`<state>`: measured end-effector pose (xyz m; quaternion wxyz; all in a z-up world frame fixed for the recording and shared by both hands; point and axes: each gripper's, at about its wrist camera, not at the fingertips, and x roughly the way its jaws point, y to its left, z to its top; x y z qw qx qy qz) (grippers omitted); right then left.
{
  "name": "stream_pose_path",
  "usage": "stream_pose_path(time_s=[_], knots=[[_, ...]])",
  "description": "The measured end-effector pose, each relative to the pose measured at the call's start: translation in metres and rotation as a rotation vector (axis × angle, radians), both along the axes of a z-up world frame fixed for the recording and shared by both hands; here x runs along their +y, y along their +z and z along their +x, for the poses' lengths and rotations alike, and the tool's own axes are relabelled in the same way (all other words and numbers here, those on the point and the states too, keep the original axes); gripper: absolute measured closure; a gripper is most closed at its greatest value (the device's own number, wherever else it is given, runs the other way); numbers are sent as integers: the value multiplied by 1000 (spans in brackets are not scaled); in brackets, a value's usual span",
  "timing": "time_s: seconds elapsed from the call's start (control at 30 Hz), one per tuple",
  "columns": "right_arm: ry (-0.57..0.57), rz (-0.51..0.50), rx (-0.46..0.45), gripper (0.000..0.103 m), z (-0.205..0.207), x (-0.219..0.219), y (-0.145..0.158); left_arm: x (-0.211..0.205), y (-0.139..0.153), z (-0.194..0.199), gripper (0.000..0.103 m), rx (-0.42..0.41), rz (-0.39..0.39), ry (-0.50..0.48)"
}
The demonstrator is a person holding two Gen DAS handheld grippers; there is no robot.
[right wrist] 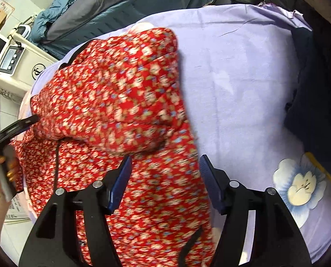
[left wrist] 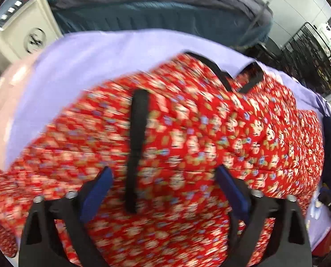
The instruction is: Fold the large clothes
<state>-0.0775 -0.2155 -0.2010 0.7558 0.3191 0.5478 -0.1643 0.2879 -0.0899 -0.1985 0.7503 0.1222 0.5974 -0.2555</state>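
Note:
A red floral quilted garment point(left wrist: 187, 138) with black trim lies on a lilac sheet point(left wrist: 87, 60). In the left wrist view my left gripper point(left wrist: 163, 173) is open just above the garment, its blue pads point(left wrist: 98, 189) either side of a black strip point(left wrist: 136, 146). In the right wrist view the garment point(right wrist: 121, 102) is bunched and partly folded over. My right gripper point(right wrist: 164, 162) is open over its right edge, holding nothing. The left gripper point(right wrist: 29, 120) reaches into the garment's left side; its fingertips are hidden by the cloth.
A dark navy garment point(right wrist: 317, 93) lies at the sheet's right edge. A blue flower print point(right wrist: 299, 187) is on the sheet point(right wrist: 243, 77). Grey and teal bedding point(left wrist: 156, 2) is piled behind. A white machine point(right wrist: 11, 60) stands left. Black racks point(left wrist: 310, 53) stand far right.

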Motion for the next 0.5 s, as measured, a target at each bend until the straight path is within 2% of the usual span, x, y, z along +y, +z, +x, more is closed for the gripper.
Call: stream_pose_path(time_s=[0.03, 0.1, 0.13, 0.17, 0.2, 0.27, 0.33, 0.43, 0.5], knots=[[11, 1, 5, 40, 2, 6, -1, -5, -5, 0, 29, 12, 10, -9], [33, -9, 18, 40, -10, 21, -3, -13, -7, -5, 54, 2, 23, -40], [41, -18, 24, 40, -17, 27, -1, -15, -6, -7, 61, 6, 22, -46], [53, -33, 35, 40, -16, 32, -2, -16, 0, -10, 77, 7, 16, -50], [60, -44, 42, 40, -20, 36, -2, -17, 6, -13, 82, 4, 11, -59], [66, -55, 45, 40, -34, 37, 1, -16, 25, -23, 84, -23, -9, -100], [71, -66, 41, 40, -30, 39, 4, -11, 40, -34, 85, -39, -6, -122], [83, -83, 22, 40, -23, 39, 13, 6, 52, -53, 85, 9, -29, -99], [106, -96, 7, 40, -12, 47, 18, 16, 48, -61, 83, 16, -13, -82]])
